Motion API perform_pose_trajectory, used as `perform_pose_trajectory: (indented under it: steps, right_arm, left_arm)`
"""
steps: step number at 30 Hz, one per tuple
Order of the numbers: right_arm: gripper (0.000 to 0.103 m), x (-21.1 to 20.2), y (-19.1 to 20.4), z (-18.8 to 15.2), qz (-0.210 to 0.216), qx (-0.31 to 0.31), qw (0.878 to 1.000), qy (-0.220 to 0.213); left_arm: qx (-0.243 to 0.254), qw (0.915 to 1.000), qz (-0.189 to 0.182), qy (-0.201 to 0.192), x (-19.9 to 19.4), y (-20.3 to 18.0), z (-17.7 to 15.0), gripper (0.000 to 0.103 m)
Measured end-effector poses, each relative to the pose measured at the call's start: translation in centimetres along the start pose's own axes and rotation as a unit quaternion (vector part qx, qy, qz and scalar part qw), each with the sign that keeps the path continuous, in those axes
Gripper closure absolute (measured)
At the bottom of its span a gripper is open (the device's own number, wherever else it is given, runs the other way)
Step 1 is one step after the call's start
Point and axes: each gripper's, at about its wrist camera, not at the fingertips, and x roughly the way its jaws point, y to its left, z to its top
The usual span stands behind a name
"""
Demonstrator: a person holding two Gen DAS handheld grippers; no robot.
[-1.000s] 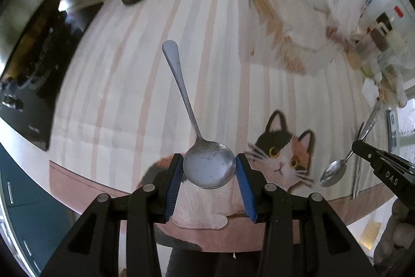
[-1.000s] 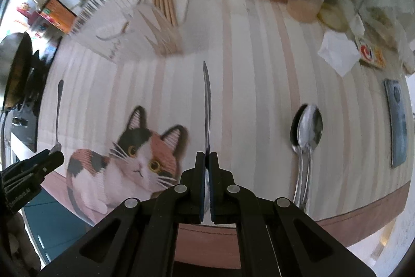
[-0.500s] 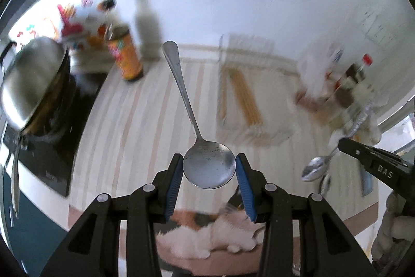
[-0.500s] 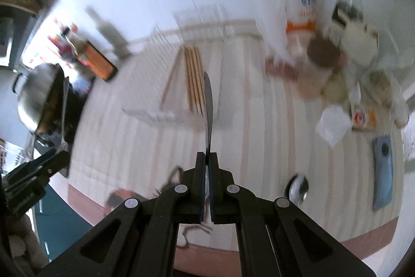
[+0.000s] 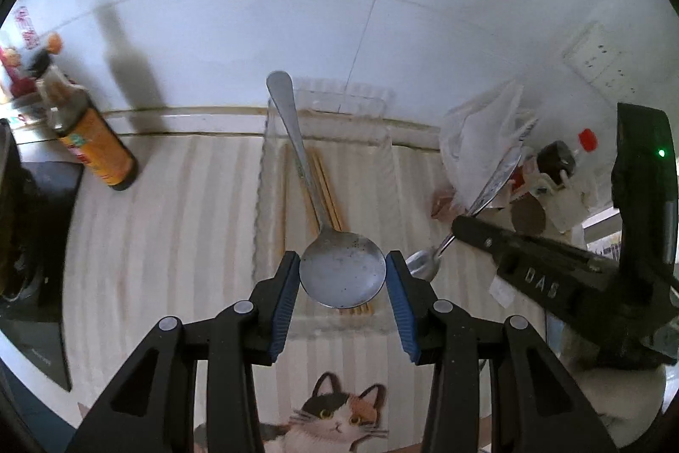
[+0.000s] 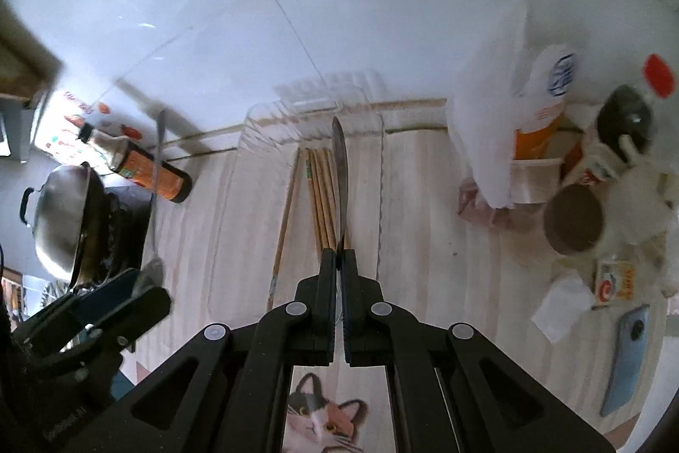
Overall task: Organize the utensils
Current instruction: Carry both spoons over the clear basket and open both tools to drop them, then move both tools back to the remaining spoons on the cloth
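My left gripper is shut on the bowl of a large steel spoon, whose handle points away from me. It hangs above a clear plastic tray that holds several wooden chopsticks. My right gripper is shut on a smaller spoon, seen edge-on over the same tray and chopsticks. In the left wrist view the right gripper reaches in from the right with its spoon. The right wrist view has the left gripper at lower left.
A brown sauce bottle stands left of the tray, with a wok on a stove beyond it. Plastic bags, jars, a paper slip and a phone crowd the right. A cat-print mat covers the counter.
Both grippers rose and moved toward the back wall, each still holding its spoon. They went from above the cat picture to above the clear tray.
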Motion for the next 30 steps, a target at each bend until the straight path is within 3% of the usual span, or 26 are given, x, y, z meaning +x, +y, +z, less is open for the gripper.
perform_pose_trajectory:
  steps: [4, 6, 7, 8, 9, 12, 17, 23, 30]
  right_arm:
    - [0.098, 3.2, -0.4, 0.8, 0.020, 0.016, 0.998, 0.051]
    - [0.087, 3.9, -0.5, 0.7, 0.018, 0.015, 0.998, 0.064]
    - [0.075, 3.9, -0.6, 0.6, 0.017, 0.016, 0.998, 0.062]
    - [0.069, 3.8, -0.7, 0.5, 0.014, 0.016, 0.998, 0.060]
    - [0.064, 3.6, -0.8, 0.2, 0.009, 0.015, 0.998, 0.059]
    - [0.063, 2.7, -2.0, -1.0, -0.001, 0.026, 0.998, 0.051]
    - [0.055, -0.2, -4.9, -4.1, -0.039, 0.051, 0.998, 0.023]
    - [0.045, -3.4, -10.3, -10.3, -0.084, 0.100, 0.991, -0.013]
    - [0.046, -1.2, -17.0, -18.1, -0.114, 0.157, 0.979, 0.055]
  left_arm:
    - [-0.017, 0.9992, -0.014, 0.033, 2.1, 0.8, 0.8, 0.064]
    - [-0.023, 0.9991, -0.010, 0.033, 2.2, 1.2, 0.6, 0.062]
    - [-0.025, 0.9991, -0.008, 0.032, 2.2, 1.3, 0.6, 0.053]
    - [-0.026, 0.9992, -0.001, 0.030, 2.0, 1.5, 0.4, 0.043]
    - [-0.026, 0.9993, 0.007, 0.027, 1.8, 1.6, 0.2, 0.040]
    - [-0.027, 0.9990, 0.035, 0.005, 0.8, 1.8, -0.6, 0.035]
    - [-0.023, 0.9938, 0.098, -0.048, -0.8, 2.2, -2.9, 0.002]
    - [0.006, 0.9867, 0.154, -0.053, 0.4, 1.0, -6.2, 0.000]
    - [0.027, 0.9833, 0.180, -0.004, 4.7, -1.5, -10.8, 0.000]
